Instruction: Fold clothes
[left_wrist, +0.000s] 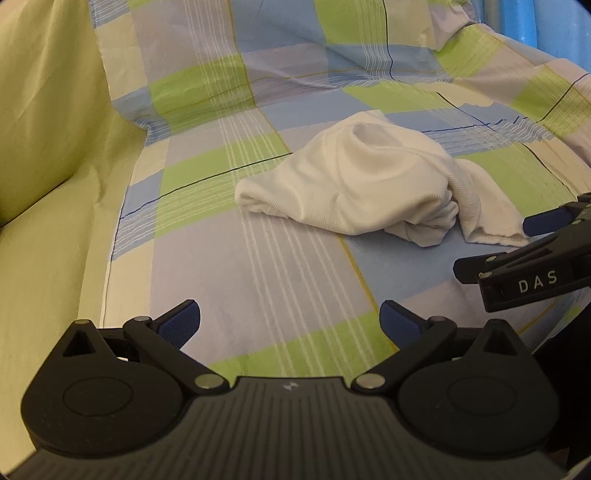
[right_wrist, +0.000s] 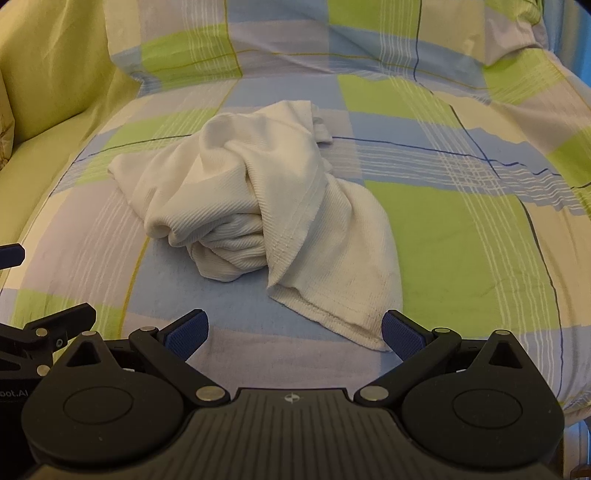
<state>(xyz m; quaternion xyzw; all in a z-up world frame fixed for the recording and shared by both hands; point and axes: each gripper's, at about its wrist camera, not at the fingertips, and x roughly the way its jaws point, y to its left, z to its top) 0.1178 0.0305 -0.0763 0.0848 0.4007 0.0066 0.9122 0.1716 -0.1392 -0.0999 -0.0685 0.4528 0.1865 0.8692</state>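
Observation:
A crumpled white ribbed garment (left_wrist: 369, 184) lies bunched on the checked bedsheet (left_wrist: 280, 266), its hemmed edge (right_wrist: 332, 317) trailing toward the near side. My left gripper (left_wrist: 290, 325) stands open over bare sheet, well short of the garment and to its left. My right gripper (right_wrist: 295, 334) is open too, with the hem corner lying just ahead of its right fingertip (right_wrist: 400, 334). In the left wrist view the right gripper (left_wrist: 491, 243) comes in from the right edge, its jaws apart near the garment's corner. Nothing is held by either one.
The green, blue and lilac checked sheet (right_wrist: 461, 240) covers the whole bed. A yellow-green fabric wall (left_wrist: 48, 147) rises along the left. A blue surface (left_wrist: 535, 22) shows at the far right. The sheet slopes up at the back (right_wrist: 295, 44).

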